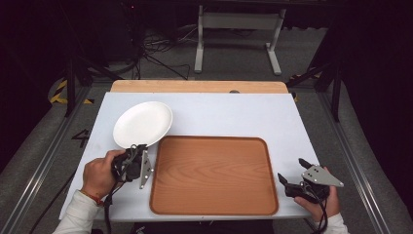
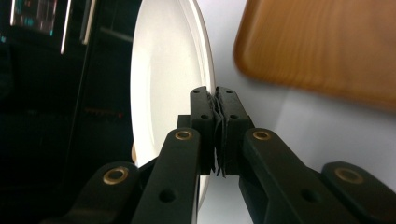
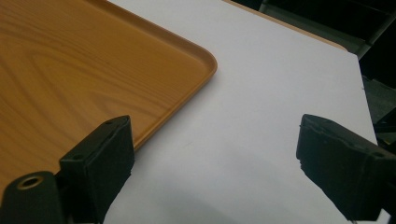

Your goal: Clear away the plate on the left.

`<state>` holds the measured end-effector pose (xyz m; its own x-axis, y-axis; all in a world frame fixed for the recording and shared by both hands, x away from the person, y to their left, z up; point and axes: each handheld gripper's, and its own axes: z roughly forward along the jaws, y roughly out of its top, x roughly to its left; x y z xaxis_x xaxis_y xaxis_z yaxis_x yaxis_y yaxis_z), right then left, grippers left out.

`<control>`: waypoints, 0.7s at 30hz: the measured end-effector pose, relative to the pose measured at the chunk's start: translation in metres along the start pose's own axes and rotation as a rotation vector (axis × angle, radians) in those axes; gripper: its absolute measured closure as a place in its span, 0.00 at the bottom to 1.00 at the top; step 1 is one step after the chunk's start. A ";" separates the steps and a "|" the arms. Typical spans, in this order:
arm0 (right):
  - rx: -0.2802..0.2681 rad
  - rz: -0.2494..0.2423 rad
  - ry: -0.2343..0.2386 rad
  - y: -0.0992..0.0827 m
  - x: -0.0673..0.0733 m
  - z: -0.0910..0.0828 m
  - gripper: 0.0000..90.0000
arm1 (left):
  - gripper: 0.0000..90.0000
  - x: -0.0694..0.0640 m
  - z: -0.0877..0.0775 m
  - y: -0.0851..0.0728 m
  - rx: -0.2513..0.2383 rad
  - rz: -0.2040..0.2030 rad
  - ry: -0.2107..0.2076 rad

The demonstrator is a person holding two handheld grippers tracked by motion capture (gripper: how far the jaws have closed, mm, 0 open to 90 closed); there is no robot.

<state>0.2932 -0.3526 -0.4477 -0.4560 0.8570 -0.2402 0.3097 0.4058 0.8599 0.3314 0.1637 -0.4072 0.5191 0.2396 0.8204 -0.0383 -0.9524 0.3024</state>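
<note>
A white plate [image 1: 142,124] hangs tilted above the white table, left of the wooden tray [image 1: 213,174]. My left gripper [image 1: 133,149] is shut on the plate's near rim; in the left gripper view the two pads pinch the plate [image 2: 168,84] edge-on, with my left gripper [image 2: 217,100] closed tight on it and the tray [image 2: 322,42] at the upper right. My right gripper [image 1: 291,171] rests open near the table's right front corner. In the right gripper view my right gripper [image 3: 215,154] has only bare table between its jaws, beside the tray's corner [image 3: 93,70].
The white table top [image 1: 229,114] has a wooden strip [image 1: 198,86] along its far edge. Beyond it stand a metal frame [image 1: 238,34] and cables on the floor. Dark curtains flank both sides.
</note>
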 end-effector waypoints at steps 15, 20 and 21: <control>-0.003 0.005 0.002 -0.001 -0.001 0.000 0.13 | 0.97 -0.035 -0.032 0.078 -0.225 0.172 -0.078; -0.003 0.011 0.001 -0.001 -0.002 0.000 0.13 | 0.97 -0.050 -0.035 0.095 -0.271 0.213 -0.121; -0.003 0.009 0.003 -0.001 -0.001 0.000 0.13 | 0.97 -0.057 -0.036 0.102 -0.281 0.232 -0.135</control>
<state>0.2935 -0.3542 -0.4483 -0.4557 0.8597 -0.2306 0.3119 0.3969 0.8633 0.2674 0.0600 -0.4057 0.5761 -0.0205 0.8171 -0.3906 -0.8851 0.2531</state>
